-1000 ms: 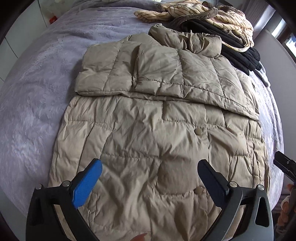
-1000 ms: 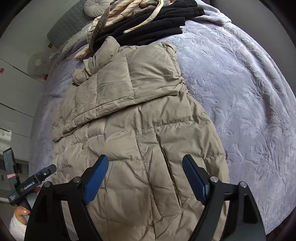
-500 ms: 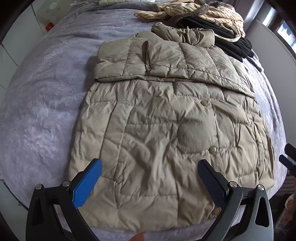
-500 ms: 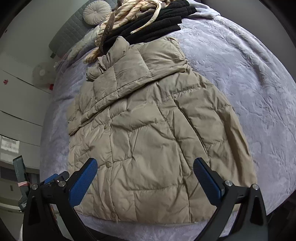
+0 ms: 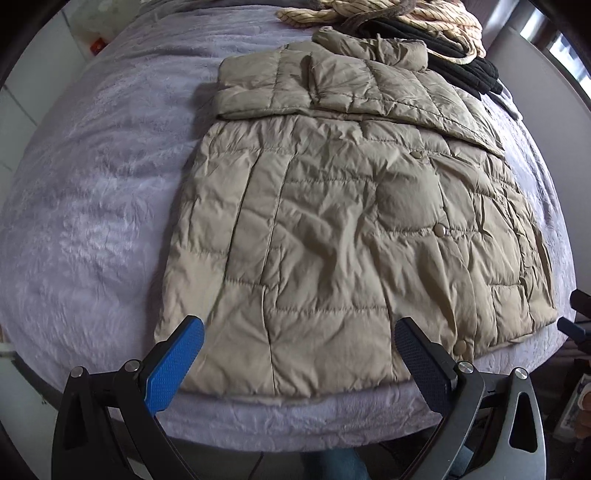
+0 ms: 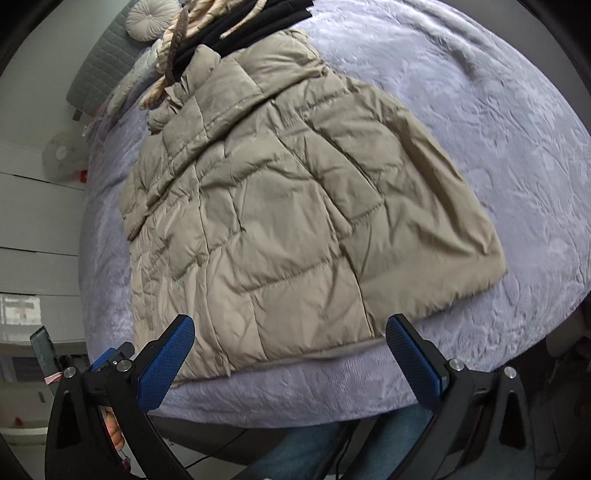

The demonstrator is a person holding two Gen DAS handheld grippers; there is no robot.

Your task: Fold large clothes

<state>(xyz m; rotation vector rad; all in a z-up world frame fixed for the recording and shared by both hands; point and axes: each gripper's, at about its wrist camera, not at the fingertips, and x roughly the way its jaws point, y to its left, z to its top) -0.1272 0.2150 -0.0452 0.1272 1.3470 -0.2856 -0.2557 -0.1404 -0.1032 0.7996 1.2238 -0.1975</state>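
A beige quilted puffer jacket (image 5: 351, 229) lies flat on a bed covered by a pale lavender plush blanket (image 5: 92, 192) with a raised leafy pattern. Its sleeves are already folded across the chest, forming a padded band near the collar, and its hem runs along the bed's near edge. Snap buttons dot the front placket.

The left gripper (image 5: 299, 354) hovers above the hem with its jaws spread wide and nothing between them. The right gripper (image 6: 290, 350) hangs over the other hem corner; its jaws have just been opening and now stand fully apart, holding nothing.

The jacket looks light, soft and springy, with a smooth, faintly shiny shell that is probably slippery (puffed filling tends to push a fold back open). A sensible hold would be the two hem corners, pinching both layers at the stitched edge, where the fabric is thinner and bunches less.

Beyond the collar, a heap of black knitwear (image 5: 461, 62) and a cream striped garment (image 5: 369, 11) waits; the right view also shows a round tufted cushion (image 6: 151, 18).
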